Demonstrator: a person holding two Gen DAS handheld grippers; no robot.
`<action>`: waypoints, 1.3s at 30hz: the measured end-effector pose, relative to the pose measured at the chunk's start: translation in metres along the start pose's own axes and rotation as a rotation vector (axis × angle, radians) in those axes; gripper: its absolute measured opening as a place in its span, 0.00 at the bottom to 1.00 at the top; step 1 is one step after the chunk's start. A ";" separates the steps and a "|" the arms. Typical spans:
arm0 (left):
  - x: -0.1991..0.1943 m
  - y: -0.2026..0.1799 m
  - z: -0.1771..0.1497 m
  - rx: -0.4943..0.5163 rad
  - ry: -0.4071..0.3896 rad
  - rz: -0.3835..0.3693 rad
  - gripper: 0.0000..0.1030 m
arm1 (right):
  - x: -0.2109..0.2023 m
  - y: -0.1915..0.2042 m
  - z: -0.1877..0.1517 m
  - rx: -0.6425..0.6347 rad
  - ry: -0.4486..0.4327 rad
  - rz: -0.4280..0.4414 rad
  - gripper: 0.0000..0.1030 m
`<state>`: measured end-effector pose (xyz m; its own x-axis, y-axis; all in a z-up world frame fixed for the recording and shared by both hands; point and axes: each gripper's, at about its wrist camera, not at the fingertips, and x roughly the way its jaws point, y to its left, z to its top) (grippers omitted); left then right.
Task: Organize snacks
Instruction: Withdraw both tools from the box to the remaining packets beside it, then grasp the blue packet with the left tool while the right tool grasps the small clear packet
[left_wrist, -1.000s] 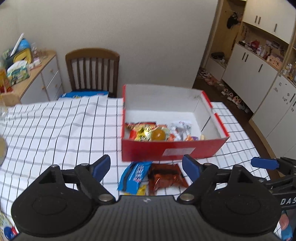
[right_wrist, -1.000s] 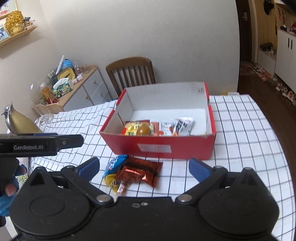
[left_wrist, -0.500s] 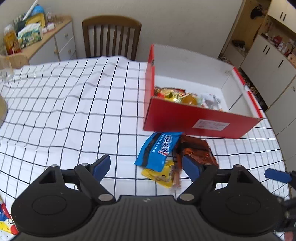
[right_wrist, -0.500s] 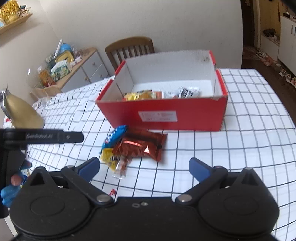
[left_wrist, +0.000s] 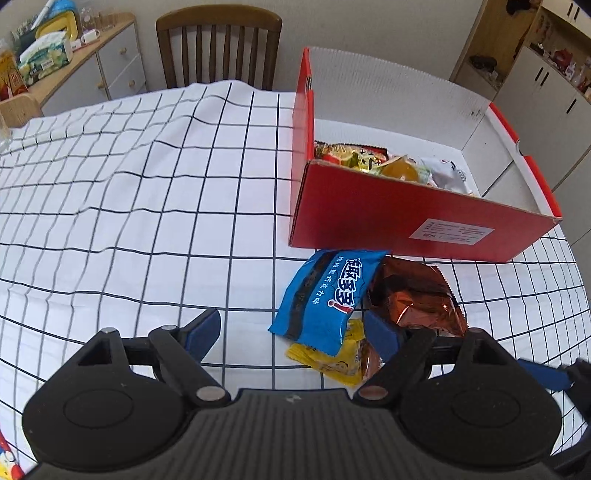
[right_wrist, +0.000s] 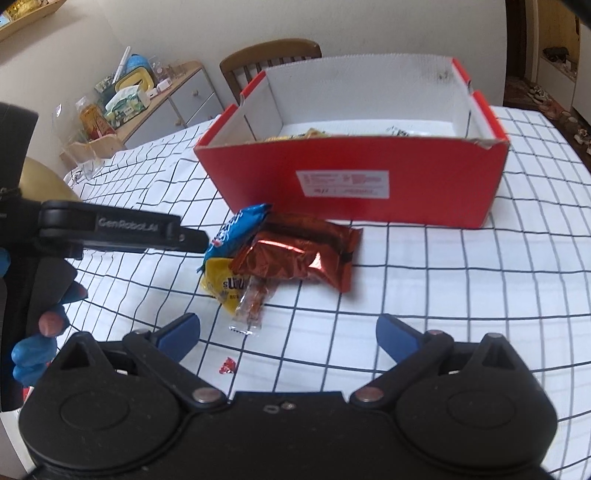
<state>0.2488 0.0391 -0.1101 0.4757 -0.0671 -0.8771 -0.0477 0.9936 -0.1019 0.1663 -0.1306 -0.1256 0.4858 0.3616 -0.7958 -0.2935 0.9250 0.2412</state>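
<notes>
Grippers are both wide and empty: your left gripper (left_wrist: 291, 330) and right gripper (right_wrist: 288, 332). Just ahead on the table (left_wrist: 110, 221), four packets (right_wrist: 299, 254) remain unsorted. Beyond them, the red box (right_wrist: 369, 184) already holds several snacks.

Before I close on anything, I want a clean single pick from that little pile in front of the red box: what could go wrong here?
1. The blue packet overlaps the yellow packet and touches the copper foil packet, so a grab may drag two.
2. The left gripper and right gripper, both open, aim at one pile; fingers could collide.
3. The pile sits close against the red box; a push could jam packets against it.
</notes>
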 end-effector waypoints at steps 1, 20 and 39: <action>0.002 0.000 0.000 0.001 0.002 -0.002 0.82 | 0.003 0.002 -0.001 -0.002 0.005 0.002 0.98; 0.029 -0.010 0.006 0.035 0.020 0.013 0.82 | 0.053 0.016 0.011 0.052 0.002 -0.105 0.77; 0.044 -0.003 0.007 0.012 0.047 -0.056 0.63 | 0.072 0.029 0.013 0.006 0.041 -0.107 0.54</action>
<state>0.2762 0.0338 -0.1447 0.4359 -0.1268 -0.8910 -0.0110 0.9892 -0.1461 0.2035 -0.0762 -0.1691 0.4795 0.2559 -0.8394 -0.2373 0.9587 0.1567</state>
